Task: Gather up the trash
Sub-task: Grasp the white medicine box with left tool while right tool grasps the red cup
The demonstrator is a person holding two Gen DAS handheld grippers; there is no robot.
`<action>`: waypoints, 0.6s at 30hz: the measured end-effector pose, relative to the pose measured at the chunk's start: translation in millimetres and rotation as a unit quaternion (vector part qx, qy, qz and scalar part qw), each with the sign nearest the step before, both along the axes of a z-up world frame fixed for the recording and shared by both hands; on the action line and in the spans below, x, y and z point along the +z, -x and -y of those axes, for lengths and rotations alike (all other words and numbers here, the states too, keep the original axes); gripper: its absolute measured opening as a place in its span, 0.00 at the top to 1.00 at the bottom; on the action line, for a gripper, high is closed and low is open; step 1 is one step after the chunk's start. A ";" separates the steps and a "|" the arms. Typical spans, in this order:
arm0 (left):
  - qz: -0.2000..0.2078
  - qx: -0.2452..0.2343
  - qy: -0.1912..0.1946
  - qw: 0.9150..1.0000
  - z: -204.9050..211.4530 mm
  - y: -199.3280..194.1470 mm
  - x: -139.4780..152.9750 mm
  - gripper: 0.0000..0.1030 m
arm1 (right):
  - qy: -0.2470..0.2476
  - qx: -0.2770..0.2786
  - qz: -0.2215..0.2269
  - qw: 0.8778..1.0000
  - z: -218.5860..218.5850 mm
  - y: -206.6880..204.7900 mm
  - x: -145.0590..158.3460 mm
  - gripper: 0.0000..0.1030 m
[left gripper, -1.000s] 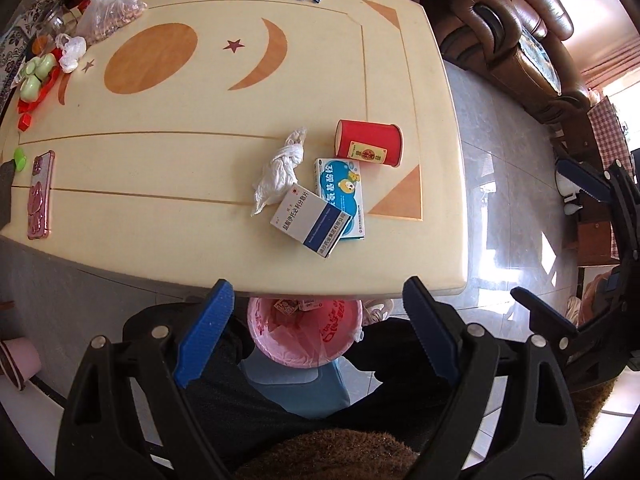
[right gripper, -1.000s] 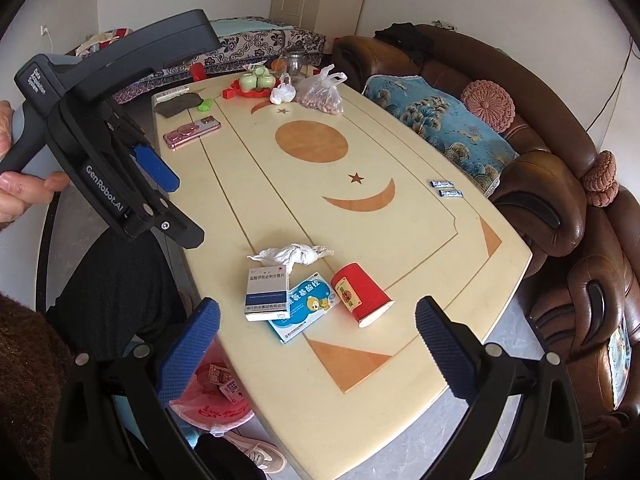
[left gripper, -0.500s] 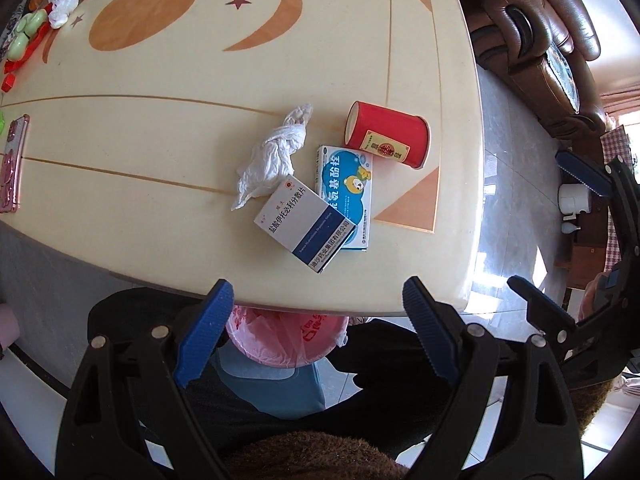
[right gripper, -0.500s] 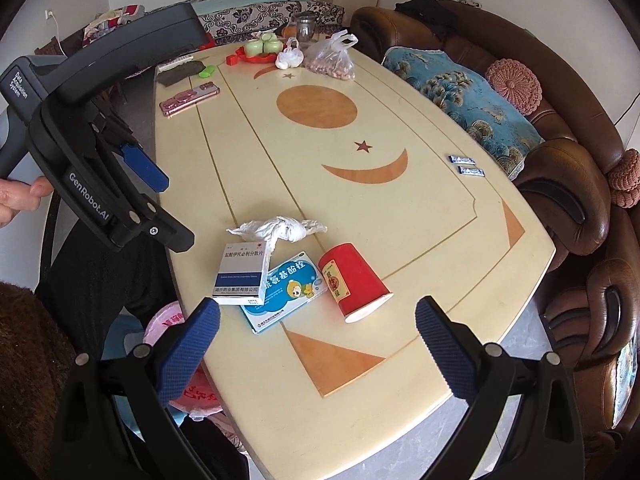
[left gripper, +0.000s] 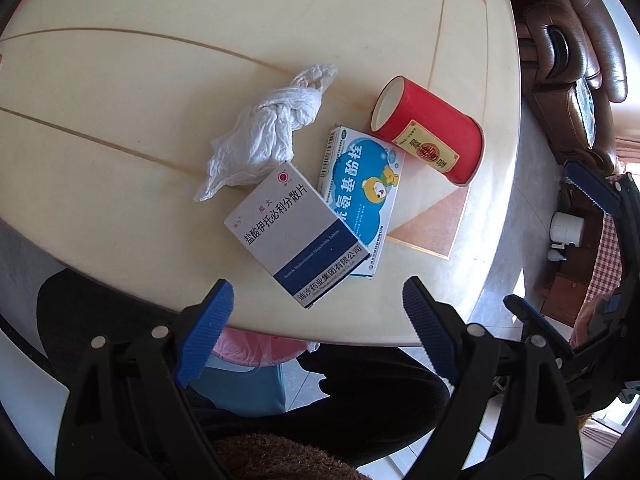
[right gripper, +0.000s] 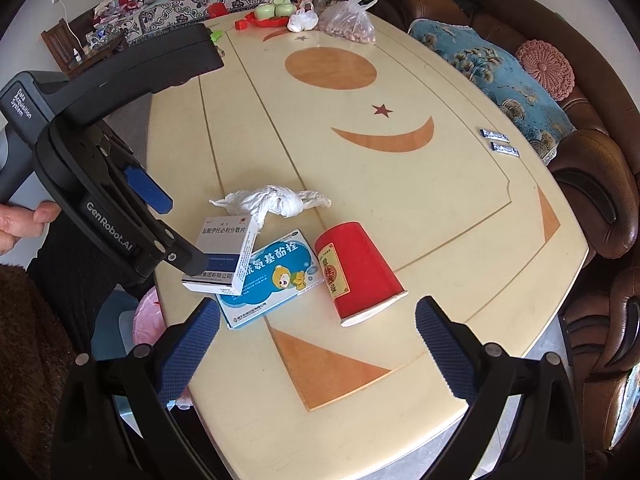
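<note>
A white and navy medicine box (left gripper: pixel 298 236) lies partly on a blue and white box (left gripper: pixel 360 196) near the table's front edge. A crumpled white tissue (left gripper: pixel 264 128) and a tipped red paper cup (left gripper: pixel 430 134) lie beside them. My left gripper (left gripper: pixel 318 304) is open, just before the white box. My right gripper (right gripper: pixel 318 320) is open, low over the blue box (right gripper: pixel 272 276) and the cup (right gripper: pixel 356 272). The white box (right gripper: pixel 224 258) and tissue (right gripper: pixel 276 202) show there too. A pink-lined bin (left gripper: pixel 256 346) sits under the table edge.
The cream table (right gripper: pixel 400 184) holds a bag of nuts (right gripper: pixel 350 22), green cups (right gripper: pixel 274 10) and a small white bag (right gripper: pixel 303 20) at the far end, two small sachets (right gripper: pixel 498 142) at the right. A brown sofa (right gripper: pixel 592 168) flanks the table. The left gripper's body (right gripper: pixel 100 184) stands at the left.
Both grippers have moved closer to the pile of trash and lower over the table. The left gripper now reaches the white box. Nothing has been picked up.
</note>
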State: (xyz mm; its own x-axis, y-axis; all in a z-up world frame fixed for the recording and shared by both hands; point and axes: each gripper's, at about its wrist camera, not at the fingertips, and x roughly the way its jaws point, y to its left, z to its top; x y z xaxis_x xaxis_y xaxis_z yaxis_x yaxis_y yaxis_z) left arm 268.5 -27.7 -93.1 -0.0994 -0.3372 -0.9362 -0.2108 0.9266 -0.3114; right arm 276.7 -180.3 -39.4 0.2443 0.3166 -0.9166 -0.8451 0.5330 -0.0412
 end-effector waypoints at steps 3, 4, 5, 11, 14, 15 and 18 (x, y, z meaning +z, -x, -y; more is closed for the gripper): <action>-0.013 0.009 0.000 1.000 -1.7 -3.0 -14.2 0.18 | 0.009 0.008 -0.006 1.000 -1.9 -7.1 -12.5 0.07; -0.018 0.013 0.001 1.000 -2.8 -4.2 -18.5 0.18 | 0.011 0.010 -0.009 1.000 -2.4 -9.6 -16.3 0.07; -0.022 0.016 0.003 1.000 -3.7 -5.2 -22.8 0.18 | 0.013 0.012 -0.010 1.000 -2.9 -12.4 -19.8 0.07; -0.041 0.051 0.015 0.998 -13.3 -9.1 -44.8 0.18 | 0.031 0.023 -0.015 0.999 -7.4 -28.0 -39.9 0.07; -0.047 0.067 0.025 0.996 -16.2 -10.3 -52.9 0.18 | 0.041 0.031 -0.021 0.998 -11.1 -34.5 -50.2 0.07; -0.048 0.072 0.026 0.996 -17.4 -10.5 -54.8 0.18 | 0.045 0.033 -0.020 0.998 -12.6 -36.0 -53.5 0.07; -0.054 0.085 0.029 0.995 -19.8 -10.2 -60.3 0.18 | 0.048 0.037 -0.023 0.998 -16.3 -42.2 -61.7 0.07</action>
